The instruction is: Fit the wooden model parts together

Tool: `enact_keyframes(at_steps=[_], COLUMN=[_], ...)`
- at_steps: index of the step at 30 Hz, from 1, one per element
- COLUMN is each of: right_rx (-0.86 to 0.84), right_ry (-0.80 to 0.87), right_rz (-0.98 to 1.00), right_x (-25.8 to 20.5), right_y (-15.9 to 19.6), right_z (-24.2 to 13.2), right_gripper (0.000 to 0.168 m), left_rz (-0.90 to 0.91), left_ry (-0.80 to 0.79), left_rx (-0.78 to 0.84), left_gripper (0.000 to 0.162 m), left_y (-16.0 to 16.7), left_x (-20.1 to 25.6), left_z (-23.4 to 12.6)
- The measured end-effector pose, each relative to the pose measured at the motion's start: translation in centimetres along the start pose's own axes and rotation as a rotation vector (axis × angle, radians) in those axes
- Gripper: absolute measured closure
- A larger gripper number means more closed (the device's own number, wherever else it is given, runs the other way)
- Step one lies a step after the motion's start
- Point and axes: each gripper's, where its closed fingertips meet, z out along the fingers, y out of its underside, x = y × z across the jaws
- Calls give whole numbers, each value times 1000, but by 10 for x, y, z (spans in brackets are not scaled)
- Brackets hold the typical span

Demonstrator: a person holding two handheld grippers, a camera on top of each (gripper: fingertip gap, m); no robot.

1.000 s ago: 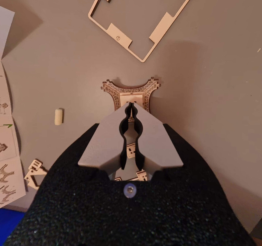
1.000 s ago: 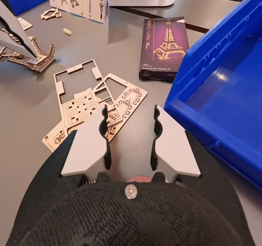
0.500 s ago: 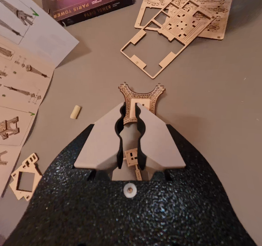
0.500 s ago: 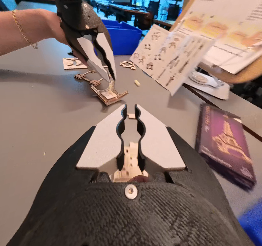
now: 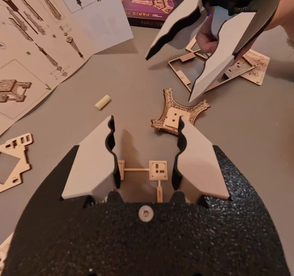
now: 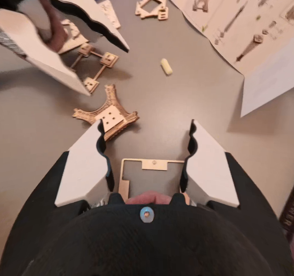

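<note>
On the grey table (image 5: 238, 141), both tongs hang spread and empty over the kit.

Instruction sheet (image 5: 39, 38) lies unfolded far side, likely for reference. Left gripper (image 5: 146, 122) and right gripper (image 6: 146, 123) face each other across the tower base (image 5: 176, 117), which lies flat between them, unheld. Small square plates (image 5: 159, 170) on their sprue rest under the left gripper; a pale peg (image 5: 102, 102) lies apart.

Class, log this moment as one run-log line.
left hand-held gripper: open, empty | right hand-held gripper: open, empty | tower base: on table, ungrasped
</note>
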Motion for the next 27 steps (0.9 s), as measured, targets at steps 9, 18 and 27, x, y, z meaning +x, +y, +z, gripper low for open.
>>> enact_keyframes(at_steps=[9, 18, 27], right_rx=[-132, -97, -117], right_ry=[39, 40, 79], right_rz=[8, 51, 4], right_x=[2, 6, 7], right_y=[17, 15, 16], right_z=[13, 15, 19], right_gripper=[57, 58, 58], left_rz=[53, 50, 72], left_ry=[47, 74, 73], left_rx=[-154, -164, -181], left_gripper=[76, 77, 75], left_y=[18, 15, 18], left_x=[2, 2, 5], left_z=[25, 30, 34])
